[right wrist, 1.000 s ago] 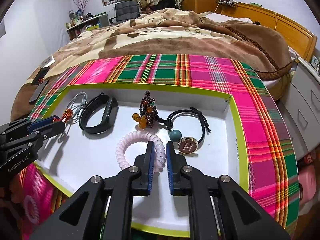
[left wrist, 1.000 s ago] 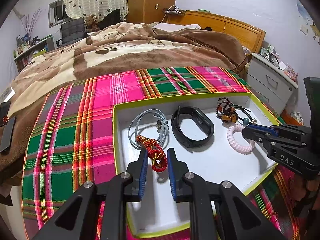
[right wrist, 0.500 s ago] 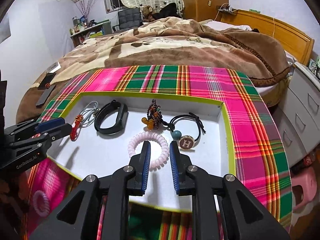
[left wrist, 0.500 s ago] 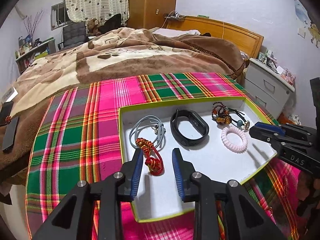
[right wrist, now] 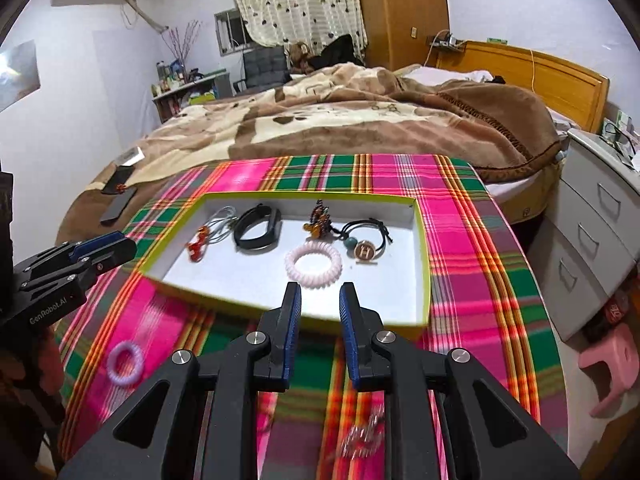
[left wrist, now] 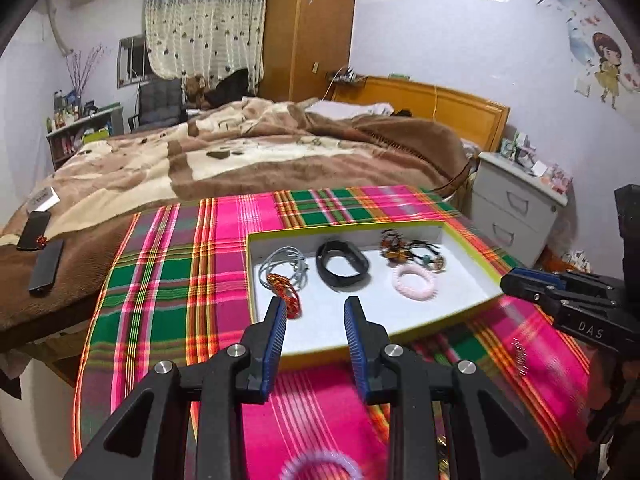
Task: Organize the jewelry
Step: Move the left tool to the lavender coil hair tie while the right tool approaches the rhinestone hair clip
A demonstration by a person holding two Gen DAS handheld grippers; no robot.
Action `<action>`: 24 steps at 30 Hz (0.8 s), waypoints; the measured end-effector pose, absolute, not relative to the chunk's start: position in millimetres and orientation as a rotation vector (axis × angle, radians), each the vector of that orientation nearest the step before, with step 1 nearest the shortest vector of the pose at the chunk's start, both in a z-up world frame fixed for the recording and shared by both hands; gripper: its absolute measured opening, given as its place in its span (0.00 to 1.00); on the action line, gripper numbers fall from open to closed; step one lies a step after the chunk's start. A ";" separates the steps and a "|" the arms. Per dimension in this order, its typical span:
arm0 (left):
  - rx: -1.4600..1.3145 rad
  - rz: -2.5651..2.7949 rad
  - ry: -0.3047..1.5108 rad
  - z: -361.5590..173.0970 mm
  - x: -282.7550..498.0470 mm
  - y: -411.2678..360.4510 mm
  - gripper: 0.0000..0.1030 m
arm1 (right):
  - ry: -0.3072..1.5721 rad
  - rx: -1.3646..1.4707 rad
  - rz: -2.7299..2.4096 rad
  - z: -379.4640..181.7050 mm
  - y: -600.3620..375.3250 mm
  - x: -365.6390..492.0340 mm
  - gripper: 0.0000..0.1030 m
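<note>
Pink stool [right wrist: 610, 372] in right view only

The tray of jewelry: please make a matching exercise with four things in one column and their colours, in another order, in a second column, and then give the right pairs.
Things, all lying in the white tray:
1. coiled hair tie
2. wristband
3. knotted cord bracelet
4. round charm with the letter H

Colours:
A. black
B. brown
C. pale pink
D. red

Pairs: 1-C, 2-A, 3-D, 4-B
</note>
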State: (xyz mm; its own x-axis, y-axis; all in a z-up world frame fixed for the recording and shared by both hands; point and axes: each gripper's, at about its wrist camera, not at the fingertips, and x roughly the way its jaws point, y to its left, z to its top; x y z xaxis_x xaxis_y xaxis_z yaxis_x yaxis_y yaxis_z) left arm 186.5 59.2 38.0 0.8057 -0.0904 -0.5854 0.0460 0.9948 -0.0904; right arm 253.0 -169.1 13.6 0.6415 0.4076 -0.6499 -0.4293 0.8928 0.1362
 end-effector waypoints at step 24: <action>-0.071 -0.082 0.562 32.4 52.1 27.3 0.29 | 0.686 -0.017 0.505 -2.3 -202.0 115.0 0.20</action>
